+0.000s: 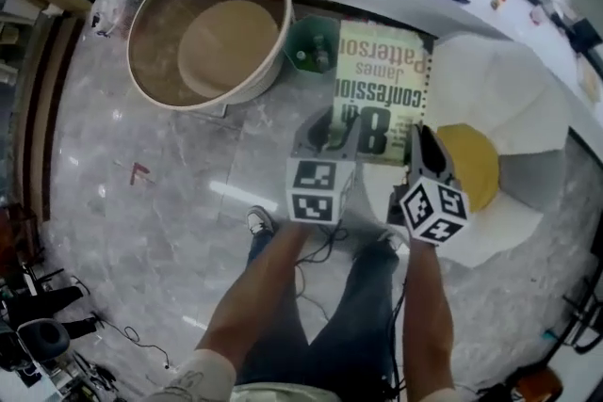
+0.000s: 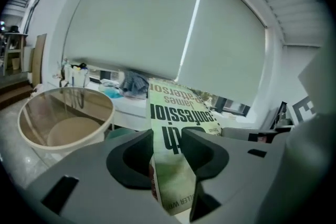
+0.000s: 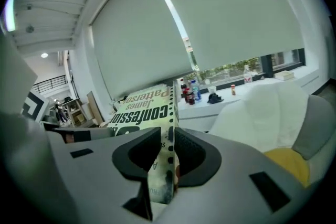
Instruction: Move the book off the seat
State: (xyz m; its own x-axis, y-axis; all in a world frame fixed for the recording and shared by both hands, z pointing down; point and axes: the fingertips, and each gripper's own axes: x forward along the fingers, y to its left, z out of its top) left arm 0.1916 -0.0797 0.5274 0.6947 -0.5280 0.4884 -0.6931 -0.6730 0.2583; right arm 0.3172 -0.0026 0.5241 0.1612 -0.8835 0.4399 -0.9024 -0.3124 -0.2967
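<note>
Your left gripper [image 1: 330,133] and right gripper [image 1: 415,142] each clamp the near edge of the pale green paperback book [image 1: 382,75], held flat just beside the white armchair [image 1: 509,80], clear of its yellow cushion [image 1: 474,167].

One book [image 1: 382,89], one left gripper [image 1: 329,133], one right gripper [image 1: 417,142], one round tub [image 1: 209,28], one green bin [image 1: 314,47], one chair [image 1: 495,75].

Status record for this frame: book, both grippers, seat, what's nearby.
book: in the air, cover up, held by its near edge
left gripper: shut on the book, near-left corner
right gripper: shut on the book, near-right corner
seat: white, yellow cushion, no book on it
nearby: round tub and green bin on the floor, to the person's left of the book
</note>
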